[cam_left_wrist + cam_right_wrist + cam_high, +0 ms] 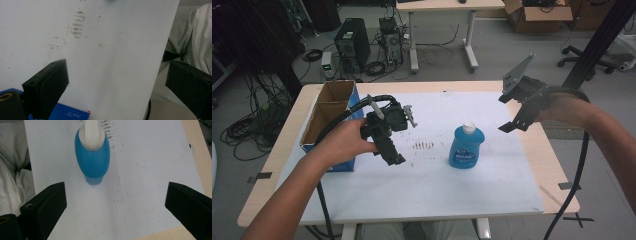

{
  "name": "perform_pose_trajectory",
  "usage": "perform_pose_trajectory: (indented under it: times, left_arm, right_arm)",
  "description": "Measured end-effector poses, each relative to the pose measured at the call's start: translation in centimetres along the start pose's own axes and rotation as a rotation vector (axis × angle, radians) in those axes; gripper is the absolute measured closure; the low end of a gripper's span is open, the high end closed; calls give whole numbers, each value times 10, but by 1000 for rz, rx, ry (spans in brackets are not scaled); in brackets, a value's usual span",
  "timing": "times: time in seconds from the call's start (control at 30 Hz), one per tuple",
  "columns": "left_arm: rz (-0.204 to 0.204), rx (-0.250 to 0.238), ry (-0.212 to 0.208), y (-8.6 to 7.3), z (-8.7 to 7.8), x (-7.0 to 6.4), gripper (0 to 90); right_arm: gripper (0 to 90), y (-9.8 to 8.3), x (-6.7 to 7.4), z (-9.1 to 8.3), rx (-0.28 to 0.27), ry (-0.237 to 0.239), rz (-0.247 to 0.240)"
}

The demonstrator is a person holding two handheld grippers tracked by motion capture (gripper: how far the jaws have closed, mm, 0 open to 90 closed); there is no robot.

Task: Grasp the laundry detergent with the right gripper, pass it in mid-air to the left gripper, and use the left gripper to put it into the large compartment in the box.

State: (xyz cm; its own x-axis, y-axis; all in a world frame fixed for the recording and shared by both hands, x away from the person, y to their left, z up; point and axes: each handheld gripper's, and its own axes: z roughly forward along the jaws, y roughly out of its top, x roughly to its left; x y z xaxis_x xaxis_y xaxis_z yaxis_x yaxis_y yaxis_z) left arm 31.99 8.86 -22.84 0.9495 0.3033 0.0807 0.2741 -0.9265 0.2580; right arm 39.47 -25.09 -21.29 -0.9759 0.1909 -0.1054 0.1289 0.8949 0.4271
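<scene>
Right gripper view looks steeply down between two widely spread black jaws at an upright blue plastic dish-soap bottle with a white cap (92, 155), which stands on the white sheet covering the table (150, 182), ahead of the jaws and offset toward the left one, with nothing between them. From the high view, the right gripper (518, 111) hangs in the air above and to the side of that bottle (466, 147), clear of it, jaws apart. The bottle's long axis runs vertically, so this gripper looks almost along it, onto the cap. The left gripper (388, 145) sits on the bottle's other side, close to the tabletop and just beside an open blue-sided cardboard box (328, 111); its own view shows wide, empty jaws over bare sheet (112, 62). Neither gripper is plainly nearer; judging by aim alone, the right gripper seems the likelier to take the bottle, and it would need to descend and shift toward its left jaw.
</scene>
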Motion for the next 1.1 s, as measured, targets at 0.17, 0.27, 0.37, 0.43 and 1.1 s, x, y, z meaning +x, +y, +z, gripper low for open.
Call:
perform_pose_trajectory:
  times: [0.17,0.27,0.37,0.43,1.1]
  left_arm:
    - [-2,-7,7,-1,-2,1,50]
    - [-6,-7,7,-1,-2,3,50]
    - [-7,-10,10,0,-1,4,49]
    - [-8,-13,7,1,-1,5,49]
    - [-25,-25,14,-5,0,8,49]
  right_arm:
    - [37,1,0,1,2,4,-5]
    - [37,0,1,1,-2,7,-7]
    - [37,0,1,2,-1,10,-7]
    - [37,-2,2,2,-3,14,-3]
    - [35,-20,5,12,-85,37,9]
